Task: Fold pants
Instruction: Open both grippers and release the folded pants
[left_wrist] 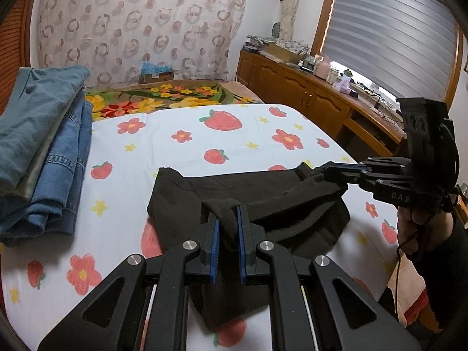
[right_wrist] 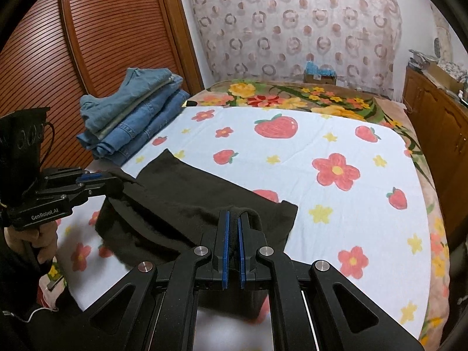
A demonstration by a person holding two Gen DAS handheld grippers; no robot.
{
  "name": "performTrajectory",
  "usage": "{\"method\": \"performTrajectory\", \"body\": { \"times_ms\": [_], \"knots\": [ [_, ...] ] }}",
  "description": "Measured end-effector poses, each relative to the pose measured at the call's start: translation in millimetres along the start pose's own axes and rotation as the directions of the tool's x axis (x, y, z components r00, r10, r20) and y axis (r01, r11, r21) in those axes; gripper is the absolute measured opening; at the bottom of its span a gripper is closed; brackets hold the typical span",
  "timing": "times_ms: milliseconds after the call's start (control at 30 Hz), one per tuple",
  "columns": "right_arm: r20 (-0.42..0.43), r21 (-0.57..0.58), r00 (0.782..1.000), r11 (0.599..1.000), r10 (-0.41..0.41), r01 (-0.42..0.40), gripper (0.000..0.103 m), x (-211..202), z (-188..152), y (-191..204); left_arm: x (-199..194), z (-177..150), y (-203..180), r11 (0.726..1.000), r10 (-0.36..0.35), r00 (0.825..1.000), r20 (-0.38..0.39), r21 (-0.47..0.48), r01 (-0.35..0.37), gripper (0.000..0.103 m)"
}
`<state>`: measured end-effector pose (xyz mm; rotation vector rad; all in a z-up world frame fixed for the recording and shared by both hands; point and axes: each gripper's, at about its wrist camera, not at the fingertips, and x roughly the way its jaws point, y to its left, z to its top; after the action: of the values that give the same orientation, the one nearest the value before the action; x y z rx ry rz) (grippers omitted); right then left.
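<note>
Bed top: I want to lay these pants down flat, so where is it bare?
Bare sheet lies beyond the black pants, up to the floral blanket, and out to the bed's right edge. The left edge is crowded by a denim stack. Both grippers, left and right, are shut on the pants.

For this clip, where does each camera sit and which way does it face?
Left wrist: on the left gripper, angled down across the bed; right gripper and a hand show.
Right wrist: on the right gripper, same direction; left gripper and its hand show.
Shared: black pants pinched by both, strawberry sheet, folded denim stack.
</note>
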<state>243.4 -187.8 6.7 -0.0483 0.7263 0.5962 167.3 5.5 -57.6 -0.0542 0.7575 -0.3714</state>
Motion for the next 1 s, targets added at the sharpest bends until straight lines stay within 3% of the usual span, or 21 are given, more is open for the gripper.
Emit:
{"method": "performTrajectory", "body": {
  "times_ms": [333,567,767,833,967,1000],
  "knots": [
    [-0.006,-0.013,1.000,1.000,-0.009,0.009,0.005,10,13,-1,7,12,6,1.000,0.008,1.000,0.007,0.008,-0.008,0.011],
    [-0.036,0.002,0.999,1.000,-0.017,0.018,0.005,25,11,-6,25,11,12,0.999,0.033,0.999,-0.028,0.012,-0.033,0.012],
    [-0.045,-0.004,0.998,0.999,-0.032,0.032,0.007,27,13,-4,29,8,18,1.000,0.027,0.999,-0.045,0.004,-0.027,0.031],
    [-0.042,-0.006,0.998,0.999,-0.042,0.042,0.009,26,15,-3,28,8,18,1.000,0.031,0.999,-0.041,0.006,-0.031,0.045],
    [-0.039,-0.006,0.996,0.997,-0.080,0.080,0.027,22,15,-4,23,5,20,0.999,0.039,0.998,-0.045,0.012,-0.039,0.046],
    [-0.036,-0.005,0.996,0.996,-0.085,0.085,0.028,20,15,-4,23,3,20,0.999,0.042,0.998,-0.050,0.016,-0.041,0.046]
  ]
}}
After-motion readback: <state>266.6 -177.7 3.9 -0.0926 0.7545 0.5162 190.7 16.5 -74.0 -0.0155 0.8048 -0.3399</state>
